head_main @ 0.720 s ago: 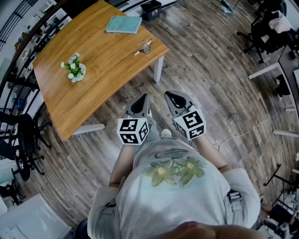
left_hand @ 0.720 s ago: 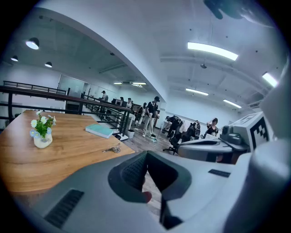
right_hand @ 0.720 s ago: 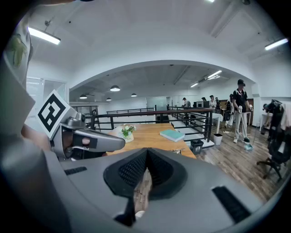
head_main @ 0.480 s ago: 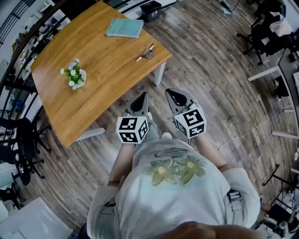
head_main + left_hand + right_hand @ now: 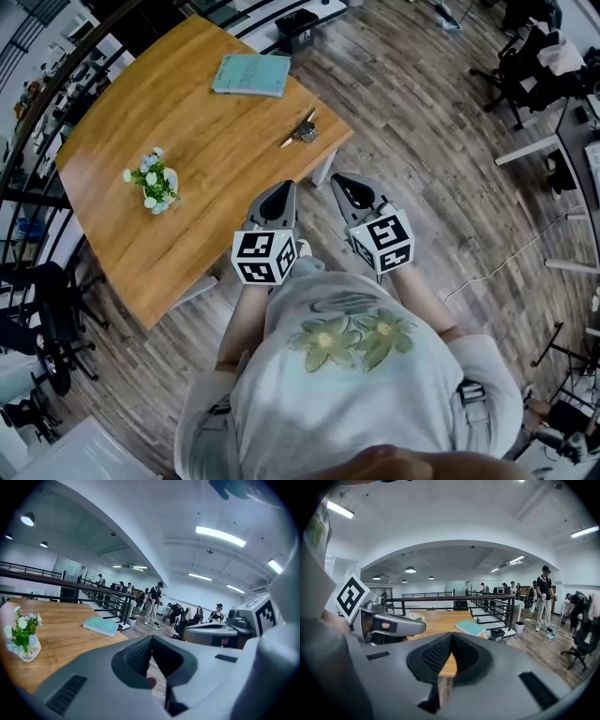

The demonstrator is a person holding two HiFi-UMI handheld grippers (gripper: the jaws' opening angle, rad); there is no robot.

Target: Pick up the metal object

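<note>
The metal object (image 5: 302, 131), a small silvery piece with a thin handle, lies near the right corner of the wooden table (image 5: 122, 141). My left gripper (image 5: 284, 187) is held in front of the person's chest with its tips over the table's near edge, jaws shut and empty. Beside it, my right gripper (image 5: 343, 181) is also shut and empty, a short way below the metal object. In the left gripper view the jaws (image 5: 151, 638) meet at the tip, and in the right gripper view (image 5: 451, 634) likewise. Neither gripper view shows the metal object.
A teal book (image 5: 250, 74) lies at the table's far side and a small pot of flowers (image 5: 153, 184) stands at its left. Black railings border the left. Office chairs (image 5: 530, 56) and cables sit on the wood floor at right. Several people stand far off.
The table has drawn closer in the head view. Both grippers, still shut, now reach its near edge, and the metal object is nearer to them.
</note>
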